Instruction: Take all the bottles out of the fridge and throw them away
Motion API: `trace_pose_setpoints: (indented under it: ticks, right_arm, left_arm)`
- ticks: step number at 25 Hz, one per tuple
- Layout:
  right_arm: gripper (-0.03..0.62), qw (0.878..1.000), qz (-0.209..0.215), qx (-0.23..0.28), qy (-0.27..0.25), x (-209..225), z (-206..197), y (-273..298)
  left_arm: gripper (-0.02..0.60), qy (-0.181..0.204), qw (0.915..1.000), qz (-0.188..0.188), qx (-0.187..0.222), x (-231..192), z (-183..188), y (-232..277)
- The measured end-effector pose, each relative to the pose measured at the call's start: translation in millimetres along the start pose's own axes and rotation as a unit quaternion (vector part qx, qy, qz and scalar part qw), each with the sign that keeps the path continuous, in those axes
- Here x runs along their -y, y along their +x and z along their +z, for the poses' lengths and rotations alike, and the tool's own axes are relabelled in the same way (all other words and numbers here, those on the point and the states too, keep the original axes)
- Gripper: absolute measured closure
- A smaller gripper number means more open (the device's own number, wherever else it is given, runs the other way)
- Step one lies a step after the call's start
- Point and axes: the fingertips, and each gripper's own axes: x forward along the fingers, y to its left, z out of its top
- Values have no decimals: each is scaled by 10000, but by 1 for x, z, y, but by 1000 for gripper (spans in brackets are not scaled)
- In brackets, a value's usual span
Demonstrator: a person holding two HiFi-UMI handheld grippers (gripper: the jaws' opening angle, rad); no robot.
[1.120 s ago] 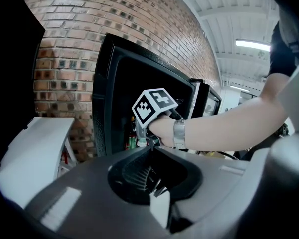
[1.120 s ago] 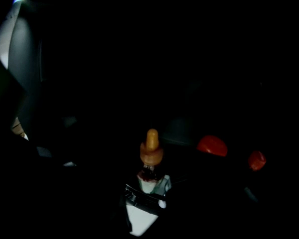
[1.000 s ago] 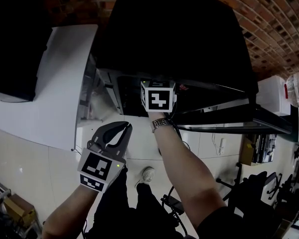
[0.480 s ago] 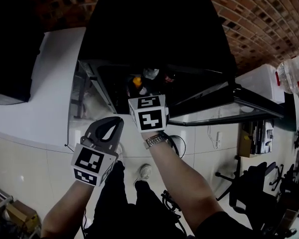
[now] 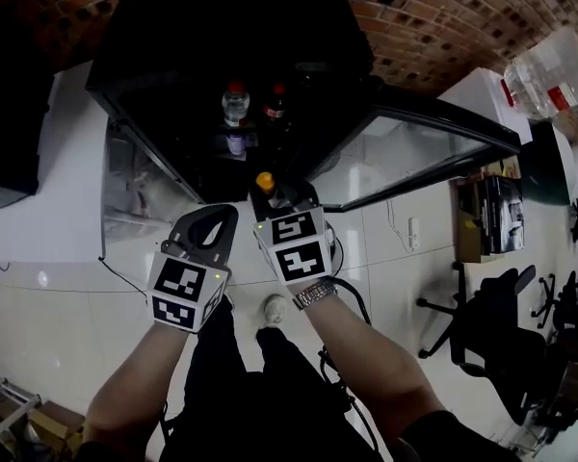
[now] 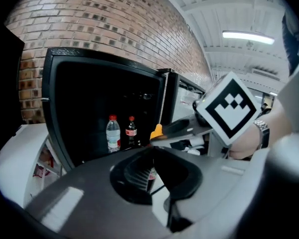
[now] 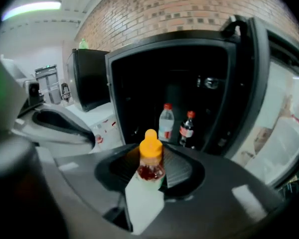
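You've pulled your right gripper (image 5: 274, 198) out of the fridge (image 5: 173, 85), clamped on an orange-capped bottle (image 7: 150, 154); your left gripper (image 5: 225, 212) is closed and empty.

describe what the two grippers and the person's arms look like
The left gripper and right gripper are dark grey, with curved jaws and ribbed inner pads. Each bears a white marker cube printed with black squares. The person's forearms are bare, with no sleeves showing, and a metal wristwatch sits on the right wrist.
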Motion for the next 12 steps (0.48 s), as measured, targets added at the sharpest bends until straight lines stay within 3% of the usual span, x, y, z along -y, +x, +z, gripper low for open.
trace_pose_setpoints:
  ticks: [12]
  right_arm:
    - [454,9977,-336,-477,339,77,-152,-90]
  left_arm:
    - [578,511,9934,-932,-428,140,-51,66]
